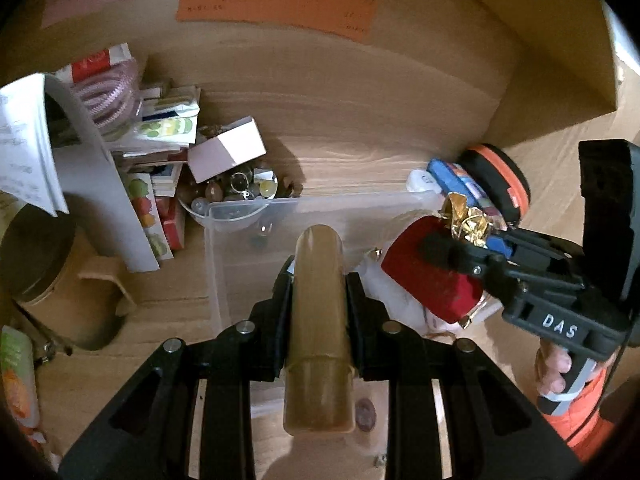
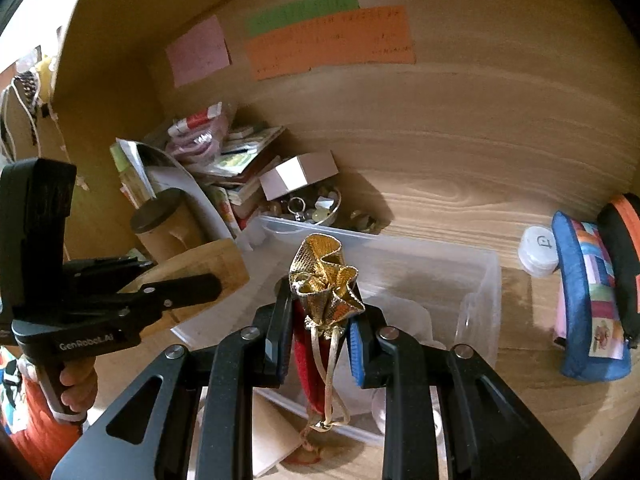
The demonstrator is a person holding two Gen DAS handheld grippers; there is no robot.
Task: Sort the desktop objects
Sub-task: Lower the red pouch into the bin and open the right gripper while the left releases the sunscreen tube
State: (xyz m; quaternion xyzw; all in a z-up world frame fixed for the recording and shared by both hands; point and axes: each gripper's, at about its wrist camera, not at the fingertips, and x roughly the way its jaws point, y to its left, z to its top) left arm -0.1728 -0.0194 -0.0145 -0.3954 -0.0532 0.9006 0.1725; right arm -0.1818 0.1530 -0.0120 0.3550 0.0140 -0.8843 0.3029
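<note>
Left tool [image 1: 318,280] pinching a tan tube [image 1: 319,320], over the clear bin [image 1: 248,210]. Right tool [image 2: 320,312] pinching a red pouch [image 2: 305,352] with gold top, also over the bin. Bin sits on the wood counter [image 2: 460,184].

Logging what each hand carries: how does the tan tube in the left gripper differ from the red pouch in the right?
The tan tube is smooth, rigid and plain; the red pouch is soft fabric with a crumpled gold top and a cord. The tube lies lengthwise along the left gripper; the pouch's top sticks out past the right gripper. Both are held over the clear bin.
</note>
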